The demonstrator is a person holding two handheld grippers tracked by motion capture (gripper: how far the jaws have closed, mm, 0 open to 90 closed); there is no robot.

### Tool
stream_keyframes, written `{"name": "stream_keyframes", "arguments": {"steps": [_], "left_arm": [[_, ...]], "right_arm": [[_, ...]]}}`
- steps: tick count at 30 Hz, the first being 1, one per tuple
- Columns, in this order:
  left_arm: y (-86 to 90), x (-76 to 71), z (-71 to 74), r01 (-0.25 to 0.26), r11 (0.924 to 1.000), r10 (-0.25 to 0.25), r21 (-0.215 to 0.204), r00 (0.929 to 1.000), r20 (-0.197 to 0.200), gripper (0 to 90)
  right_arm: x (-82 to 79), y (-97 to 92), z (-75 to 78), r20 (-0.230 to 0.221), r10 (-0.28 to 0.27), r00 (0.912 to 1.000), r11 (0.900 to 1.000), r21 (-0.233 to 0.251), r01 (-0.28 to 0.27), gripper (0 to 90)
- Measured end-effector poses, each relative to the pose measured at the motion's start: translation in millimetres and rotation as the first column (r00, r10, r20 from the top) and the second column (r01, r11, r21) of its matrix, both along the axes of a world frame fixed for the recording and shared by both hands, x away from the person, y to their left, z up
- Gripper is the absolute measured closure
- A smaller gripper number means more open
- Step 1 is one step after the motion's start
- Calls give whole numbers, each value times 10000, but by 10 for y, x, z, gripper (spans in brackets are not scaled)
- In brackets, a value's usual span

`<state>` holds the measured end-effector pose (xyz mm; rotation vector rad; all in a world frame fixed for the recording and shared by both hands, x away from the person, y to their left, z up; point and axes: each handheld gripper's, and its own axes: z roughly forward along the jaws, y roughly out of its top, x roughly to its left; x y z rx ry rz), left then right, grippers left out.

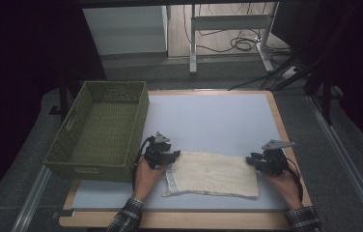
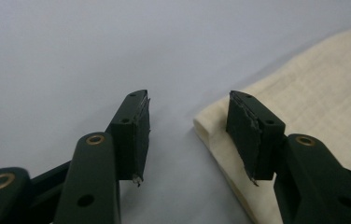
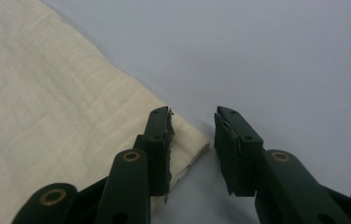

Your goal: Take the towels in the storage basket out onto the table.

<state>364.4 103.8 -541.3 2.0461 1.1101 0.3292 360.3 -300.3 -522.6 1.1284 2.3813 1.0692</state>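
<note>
With both hand-held grippers, left (image 1: pixel 174 155) and right (image 1: pixel 250 160), gaping empty at cloth (image 1: pixel 213 174) corners: risk of pinching top layer only, or skidding on worktop (image 1: pixel 208 116).

Green woven basket (image 1: pixel 100 128) at table's left, overhanging the pale mat (image 1: pixel 208 116); wooden table edge (image 1: pixel 281 121) framing the mat; white cabinet (image 1: pixel 124 29) beyond, on the floor; metal desk legs (image 1: pixel 228 24) farther back; black cables (image 1: pixel 242 44) coiled beside them; dark curtains on both sides.
</note>
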Motion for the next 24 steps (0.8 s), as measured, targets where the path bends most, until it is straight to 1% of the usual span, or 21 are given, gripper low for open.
{"name": "stream_keyframes", "arguments": {"steps": [1,2,3,4,5,6,7,8,10,13,15,17,19,21,23,24], "left_arm": [[-6,-7,-8,74,10000,-74,-58,9999,94,526],[-12,-13,-10,172,9997,-171,-154,9998,66,578],[-17,-18,-10,323,9992,-323,-251,9995,7,641],[-27,-24,-11,479,9981,-482,-382,9988,-70,718],[-38,-32,-9,596,9974,-600,-415,9982,-85,787],[-54,-45,-2,625,9976,-626,-283,9980,5,826],[-64,-59,14,668,9977,-667,-87,9977,116,840],[-68,-75,28,645,9979,-643,-52,9976,268,849],[-50,-112,65,567,9980,-554,-264,9973,474,853],[-10,-196,132,461,9979,-424,-464,9961,769,853],[10,-250,159,414,9977,-368,-546,9959,826,854],[29,-312,178,405,9978,-360,-526,9959,832,854],[46,-352,175,384,9982,-343,-452,9955,882,853],[56,-333,153,297,9992,-273,-269,9960,856,841],[70,-272,124,280,9990,-256,-338,9972,700,789],[69,-241,113,259,9991,-237,-335,9975,664,759]], "right_arm": [[-7,-1,6,-136,103,9999,9999,69,-102,782],[-13,5,9,-154,234,9996,9997,68,-233,829],[-21,21,17,-146,292,9995,9996,-26,-293,843],[-22,41,28,-94,316,9995,9993,-196,-318,849],[-17,60,43,-25,319,9995,9986,-417,-320,852],[-5,76,58,97,330,9994,9976,-615,-324,853],[15,87,73,163,314,9994,9971,-693,-302,852],[45,90,88,201,302,9993,9974,-665,-288,853],[116,99,120,259,223,9994,9985,-512,-210,853],[257,125,160,350,168,9992,9987,-479,-151,852],[361,152,175,401,138,9991,9987,-491,-118,852],[467,181,176,433,88,9990,9991,-423,-69,852],[562,218,155,335,60,9994,9989,-460,-45,852],[615,259,116,206,64,9998,9982,-590,-52,851],[626,276,86,172,68,9998,9979,-641,-57,847],[618,271,84,162,44,9999,9982,-591,-35,845]]}}
